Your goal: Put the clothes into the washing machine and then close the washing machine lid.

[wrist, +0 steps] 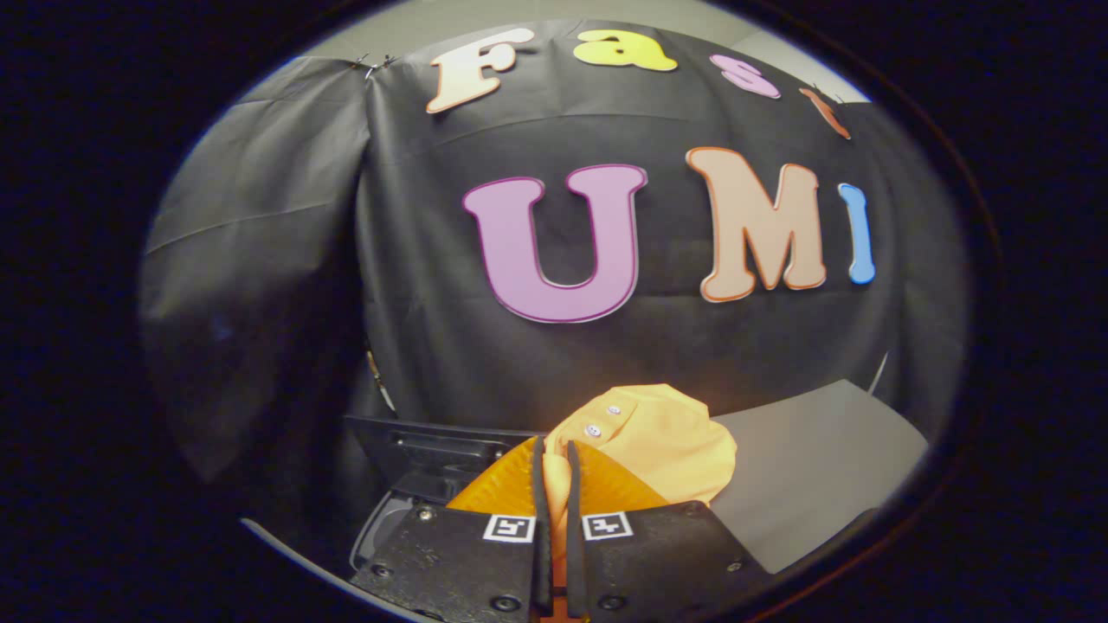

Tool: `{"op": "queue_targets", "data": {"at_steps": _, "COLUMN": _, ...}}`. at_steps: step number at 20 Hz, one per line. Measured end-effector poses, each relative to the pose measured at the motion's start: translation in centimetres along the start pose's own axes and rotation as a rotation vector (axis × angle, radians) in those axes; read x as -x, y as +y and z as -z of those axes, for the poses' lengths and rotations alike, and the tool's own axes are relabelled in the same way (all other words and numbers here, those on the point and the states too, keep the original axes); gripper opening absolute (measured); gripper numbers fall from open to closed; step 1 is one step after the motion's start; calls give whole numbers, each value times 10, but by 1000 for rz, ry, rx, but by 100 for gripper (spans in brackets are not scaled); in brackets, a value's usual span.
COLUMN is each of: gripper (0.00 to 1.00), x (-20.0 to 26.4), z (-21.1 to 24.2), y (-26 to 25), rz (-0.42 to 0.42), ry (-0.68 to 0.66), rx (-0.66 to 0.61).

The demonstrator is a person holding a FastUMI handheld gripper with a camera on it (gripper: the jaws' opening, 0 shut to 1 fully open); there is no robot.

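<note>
A yellow-orange garment with small white buttons bunches up between and just ahead of my fingers. My gripper is shut on a fold of this cloth, the two fingers almost touching with fabric pinched in the narrow gap. Below and to the left of the fingers sits the washing machine, its dark lid standing open and tilted back toward the booth wall. The inside of the machine is hidden behind the gripper body.
A grey tabletop stretches to the right of the garment and the fingers. The black cloth wall hangs close behind the machine and wraps around the left side.
</note>
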State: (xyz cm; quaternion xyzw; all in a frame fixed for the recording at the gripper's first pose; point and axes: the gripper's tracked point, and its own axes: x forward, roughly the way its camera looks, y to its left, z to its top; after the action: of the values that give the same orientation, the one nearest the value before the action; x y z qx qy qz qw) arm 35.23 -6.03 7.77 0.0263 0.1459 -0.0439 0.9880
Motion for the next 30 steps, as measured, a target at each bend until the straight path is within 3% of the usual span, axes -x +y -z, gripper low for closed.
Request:
{"op": "queue_targets", "data": {"at_steps": 15, "gripper": 6, "x": -73, "z": 61, "y": 122, "rz": -193, "ry": 94, "rx": -15}}
{"op": "queue_targets", "data": {"at_steps": 23, "gripper": 6, "x": -105, "z": 91, "y": 150, "rz": -227, "ry": 127, "rx": 23}}
{"op": "queue_targets", "data": {"at_steps": 30, "gripper": 11, "x": -126, "z": 124, "y": 159, "rz": -235, "ry": 158, "rx": -46}}
